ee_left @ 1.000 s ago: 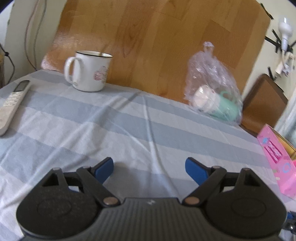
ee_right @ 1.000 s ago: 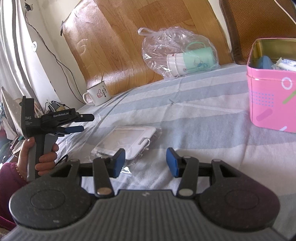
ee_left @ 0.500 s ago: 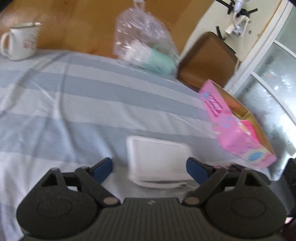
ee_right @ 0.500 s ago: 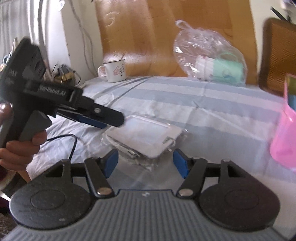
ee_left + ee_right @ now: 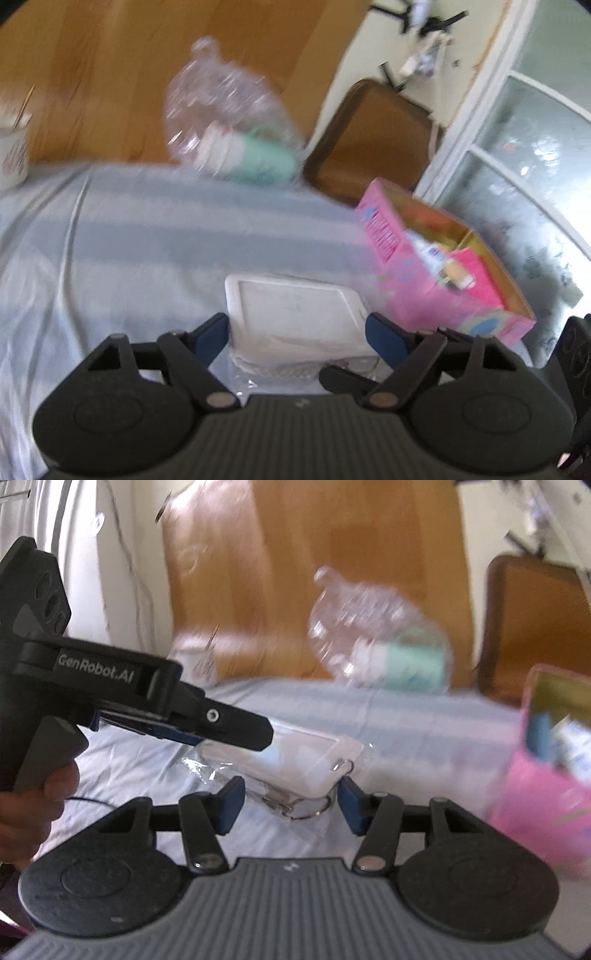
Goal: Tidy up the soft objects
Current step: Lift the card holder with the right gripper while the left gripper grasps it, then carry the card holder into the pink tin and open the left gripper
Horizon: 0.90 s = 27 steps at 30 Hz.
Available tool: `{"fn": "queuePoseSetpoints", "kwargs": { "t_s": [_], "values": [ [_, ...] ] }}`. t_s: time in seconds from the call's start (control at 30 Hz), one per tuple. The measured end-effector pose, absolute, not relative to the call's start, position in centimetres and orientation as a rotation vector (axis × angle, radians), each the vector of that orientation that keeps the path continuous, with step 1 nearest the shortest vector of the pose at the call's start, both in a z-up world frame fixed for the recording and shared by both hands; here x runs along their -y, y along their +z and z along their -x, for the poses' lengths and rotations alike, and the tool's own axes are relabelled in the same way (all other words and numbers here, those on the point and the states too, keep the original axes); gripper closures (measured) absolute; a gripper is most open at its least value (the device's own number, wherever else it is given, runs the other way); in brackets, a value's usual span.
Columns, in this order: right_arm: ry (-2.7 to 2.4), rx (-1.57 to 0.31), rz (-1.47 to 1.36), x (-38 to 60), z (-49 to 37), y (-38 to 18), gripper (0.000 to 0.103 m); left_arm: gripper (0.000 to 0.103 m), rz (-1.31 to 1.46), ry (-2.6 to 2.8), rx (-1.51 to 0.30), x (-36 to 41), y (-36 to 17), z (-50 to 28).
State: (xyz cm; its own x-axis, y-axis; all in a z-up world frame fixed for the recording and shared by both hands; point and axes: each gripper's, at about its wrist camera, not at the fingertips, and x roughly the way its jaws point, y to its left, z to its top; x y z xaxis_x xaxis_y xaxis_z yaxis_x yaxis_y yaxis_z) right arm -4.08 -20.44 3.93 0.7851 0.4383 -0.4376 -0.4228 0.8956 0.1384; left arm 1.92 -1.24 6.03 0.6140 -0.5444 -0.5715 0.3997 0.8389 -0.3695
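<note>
A flat white pouch [image 5: 295,306] in a clear wrapper, with metal key rings [image 5: 306,806] at its near corner, lies on the striped cloth. My left gripper [image 5: 297,332] hangs just over it. Its blue pads [image 5: 212,334] flank the pouch's two sides and are closing, and I see no firm press. In the right wrist view the left gripper [image 5: 255,734] reaches in from the left, held by a hand [image 5: 33,805]. My right gripper [image 5: 290,806] is closing too, with the pouch's ringed corner between its pads but untouched. The open pink box [image 5: 443,295] stands just right of the pouch.
A clear plastic bag of cups [image 5: 229,129] lies at the back of the striped cloth [image 5: 147,258], a white mug [image 5: 11,158] at the far left. A wooden board [image 5: 129,55] leans behind them. A brown chair [image 5: 369,136] and a window are at the right.
My left gripper has swung right, away from the mug, and come over the white pouch. The right gripper has rolled and risen a little, and the pouch's corner now lies between its pads.
</note>
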Motion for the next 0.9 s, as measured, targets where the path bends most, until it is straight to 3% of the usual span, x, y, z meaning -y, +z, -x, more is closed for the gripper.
{"fn": "queuePoseSetpoints", "kwargs": {
  "t_s": [0.4, 0.7, 0.9],
  "values": [
    [0.171, -0.341, -0.057, 30.3, 5.3, 6.5, 0.045, 0.020, 0.066, -0.772, -0.661, 15.1, 10.3, -4.6],
    [-0.023, -0.360, -0.081, 38.7, 6.2, 5.1, 0.045, 0.019, -0.048, -0.888, -0.707, 27.1, 8.2, -6.2],
    [-0.227, -0.324, -0.080, 41.9, 6.4, 4.0, 0.044, 0.021, -0.039, -0.834, -0.784, 29.3, 6.1, -7.7]
  ]
}}
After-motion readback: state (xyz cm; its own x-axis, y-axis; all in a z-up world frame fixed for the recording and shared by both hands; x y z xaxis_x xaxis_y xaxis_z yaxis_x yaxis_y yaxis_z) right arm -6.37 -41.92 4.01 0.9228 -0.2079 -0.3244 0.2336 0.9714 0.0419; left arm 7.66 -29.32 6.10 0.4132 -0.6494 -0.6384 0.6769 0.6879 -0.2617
